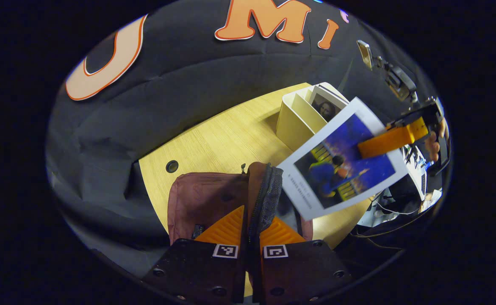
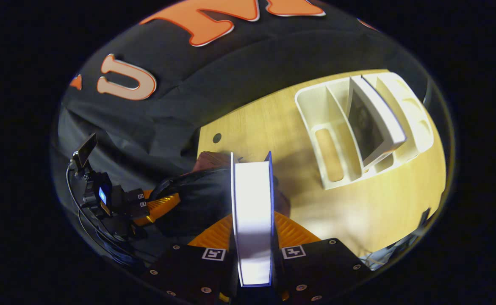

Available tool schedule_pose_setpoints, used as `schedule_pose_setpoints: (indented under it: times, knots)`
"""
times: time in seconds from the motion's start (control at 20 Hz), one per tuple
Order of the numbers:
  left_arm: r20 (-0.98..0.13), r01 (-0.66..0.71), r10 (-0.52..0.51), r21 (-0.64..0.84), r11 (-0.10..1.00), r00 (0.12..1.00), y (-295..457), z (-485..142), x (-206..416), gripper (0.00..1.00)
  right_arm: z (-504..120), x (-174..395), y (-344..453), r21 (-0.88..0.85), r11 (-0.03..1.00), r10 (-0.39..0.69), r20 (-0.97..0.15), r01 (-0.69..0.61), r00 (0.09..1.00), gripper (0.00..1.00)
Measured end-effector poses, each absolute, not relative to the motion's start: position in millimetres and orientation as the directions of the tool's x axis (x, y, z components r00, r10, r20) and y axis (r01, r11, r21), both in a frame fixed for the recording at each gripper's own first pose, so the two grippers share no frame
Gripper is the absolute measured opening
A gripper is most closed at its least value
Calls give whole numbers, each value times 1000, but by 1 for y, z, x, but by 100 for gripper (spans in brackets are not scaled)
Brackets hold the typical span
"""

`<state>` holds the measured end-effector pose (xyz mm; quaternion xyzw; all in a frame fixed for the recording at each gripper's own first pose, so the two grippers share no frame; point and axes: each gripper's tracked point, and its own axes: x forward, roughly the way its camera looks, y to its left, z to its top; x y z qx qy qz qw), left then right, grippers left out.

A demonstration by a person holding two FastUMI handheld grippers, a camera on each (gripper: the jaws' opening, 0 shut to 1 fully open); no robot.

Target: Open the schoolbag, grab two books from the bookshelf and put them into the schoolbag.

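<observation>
One book clamped in right gripper, above the bag — not in yet. Left gripper pinches the zipper edge; second book sits in shelf.

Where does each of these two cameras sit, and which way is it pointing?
Left gripper view: rides the left gripper, looking down its fingers, which pinch the schoolbag edge; a hand shows with the right gripper.
Right gripper view: rides the right gripper, looking past the book it clamps toward the table.
Shared: book, schoolbag, bookshelf, table.
</observation>
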<state>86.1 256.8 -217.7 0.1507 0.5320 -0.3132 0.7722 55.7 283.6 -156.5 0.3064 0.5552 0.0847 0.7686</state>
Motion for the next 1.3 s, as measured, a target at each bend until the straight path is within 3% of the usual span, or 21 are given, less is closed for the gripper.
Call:
schedule_pose_setpoints:
  times: [0.4,0.75,1.1,1.25,1.3]
  knots:
    - [-884,659,-378,-112,744,276,236,-201,81,8,-218,63,353,716,650,579,-684,255,443,33]
    - [-850,684,-417,-96,723,321,224,-183,76,8,-256,93,398,776,581,588,-609,246,531,33]
    - [-825,687,-464,-132,714,323,212,-180,68,8,-283,115,438,798,551,590,-580,245,562,33]
    - [-829,668,-445,-122,734,337,221,-186,73,8,-291,114,433,760,599,555,-622,253,553,37]
    - [-830,661,-443,-124,740,340,223,-188,71,8,-294,111,427,732,632,532,-648,254,544,27]
